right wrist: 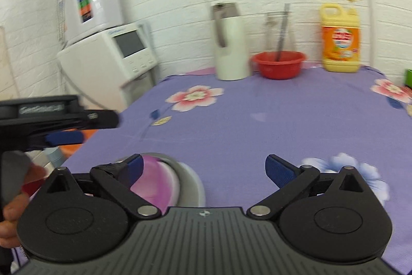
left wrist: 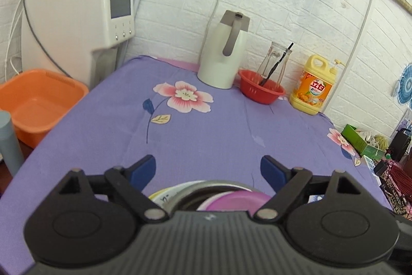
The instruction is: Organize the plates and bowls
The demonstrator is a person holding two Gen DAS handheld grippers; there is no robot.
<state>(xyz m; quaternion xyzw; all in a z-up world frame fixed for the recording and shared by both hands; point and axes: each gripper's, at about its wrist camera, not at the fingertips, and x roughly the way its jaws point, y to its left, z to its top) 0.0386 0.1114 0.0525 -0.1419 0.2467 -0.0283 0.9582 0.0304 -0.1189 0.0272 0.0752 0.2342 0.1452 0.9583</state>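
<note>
A nested stack of dishes sits at the near edge of the purple floral table: a pink bowl (left wrist: 231,201) inside a grey metal bowl (left wrist: 206,184), on a white plate (left wrist: 164,196). My left gripper (left wrist: 207,169) is open and empty just above and behind the stack. In the right wrist view the pink bowl (right wrist: 154,182) and grey bowl (right wrist: 189,184) lie under the left finger. My right gripper (right wrist: 204,168) is open and empty. The left gripper (right wrist: 61,117) also shows at the far left, held by a hand.
At the back of the table stand a white thermos jug (left wrist: 222,53), a red basket (left wrist: 261,90) holding a glass carafe (left wrist: 275,61), and a yellow detergent bottle (left wrist: 312,86). An orange basin (left wrist: 36,105) and a white appliance (left wrist: 77,27) stand left of the table. Clutter lies at the right edge (left wrist: 370,146).
</note>
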